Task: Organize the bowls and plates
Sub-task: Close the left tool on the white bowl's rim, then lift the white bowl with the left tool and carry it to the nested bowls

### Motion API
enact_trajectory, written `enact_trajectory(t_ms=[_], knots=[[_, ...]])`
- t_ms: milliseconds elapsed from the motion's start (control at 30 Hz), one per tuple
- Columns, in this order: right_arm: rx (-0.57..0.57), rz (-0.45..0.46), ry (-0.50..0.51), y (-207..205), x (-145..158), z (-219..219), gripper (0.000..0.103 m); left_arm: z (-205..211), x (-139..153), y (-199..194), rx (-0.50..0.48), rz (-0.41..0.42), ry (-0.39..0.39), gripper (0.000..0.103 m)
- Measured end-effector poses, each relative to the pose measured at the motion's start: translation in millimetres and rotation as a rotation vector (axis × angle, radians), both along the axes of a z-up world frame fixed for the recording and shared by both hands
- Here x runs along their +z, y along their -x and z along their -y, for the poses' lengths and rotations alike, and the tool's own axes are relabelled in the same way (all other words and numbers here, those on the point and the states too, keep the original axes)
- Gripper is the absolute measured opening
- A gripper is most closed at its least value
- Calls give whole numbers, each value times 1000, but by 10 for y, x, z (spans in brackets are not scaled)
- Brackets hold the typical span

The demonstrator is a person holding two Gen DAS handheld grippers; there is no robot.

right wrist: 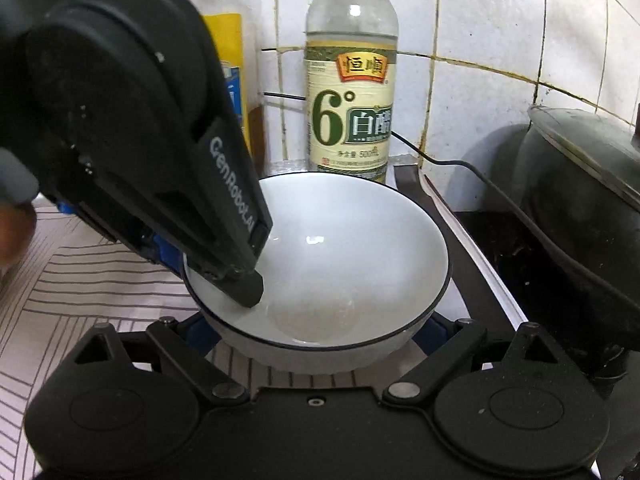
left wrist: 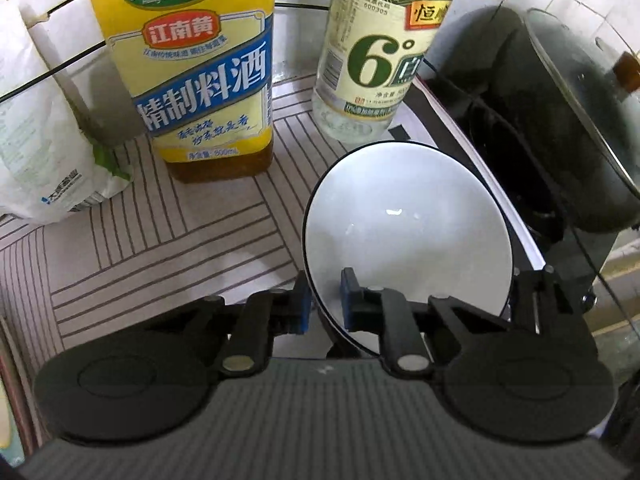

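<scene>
A white bowl with a dark rim (left wrist: 408, 236) sits on the striped mat, in front of the vinegar bottle. My left gripper (left wrist: 325, 300) is shut on the bowl's near-left rim, one finger inside and one outside. In the right wrist view the same bowl (right wrist: 332, 264) shows from the front, with the left gripper (right wrist: 224, 272) reaching down from the upper left onto its rim. My right gripper (right wrist: 312, 332) is open, with its fingers spread either side of the bowl's base, which hides the fingertips.
A yellow cooking-wine bottle (left wrist: 192, 64) and a vinegar bottle (left wrist: 376, 52) stand against the tiled wall. A white bag (left wrist: 44, 152) lies at the left. A black stove (right wrist: 516, 264) with a lidded dark pot (right wrist: 588, 184) is at the right. A black cable (right wrist: 440, 156) runs behind.
</scene>
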State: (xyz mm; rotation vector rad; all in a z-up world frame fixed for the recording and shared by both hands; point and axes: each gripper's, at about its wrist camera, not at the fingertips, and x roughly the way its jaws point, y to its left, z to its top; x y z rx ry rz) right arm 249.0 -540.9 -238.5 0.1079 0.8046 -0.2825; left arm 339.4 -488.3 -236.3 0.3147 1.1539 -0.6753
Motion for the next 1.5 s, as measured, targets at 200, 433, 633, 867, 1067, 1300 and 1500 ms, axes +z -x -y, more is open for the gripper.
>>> enact_trajectory(t_ms=[200,433,633,867,1067,1300,1500], knots=[[14,2,-18,48,63,-144,97,-182,83,128,-5,12,-22,14],[37,17,-39,154,216,-356,97,-419,284,287,-18,18,-28,15],[66,36,-31,288,415,-551,97,-632,487,461,-13,36,-31,15],[112,48,-13,431,676,-849,97,-1030,732,674,11,50,-17,15],[147,68,-12,573,890,-1128,97,-1394,962,893,34,64,-17,15],[205,81,-27,708,1114,-1415,97,-1847,1204,1126,67,59,16,16],[258,96,-30,900,1301,-1803,97,-2191,1320,1344,97,98,-26,16]])
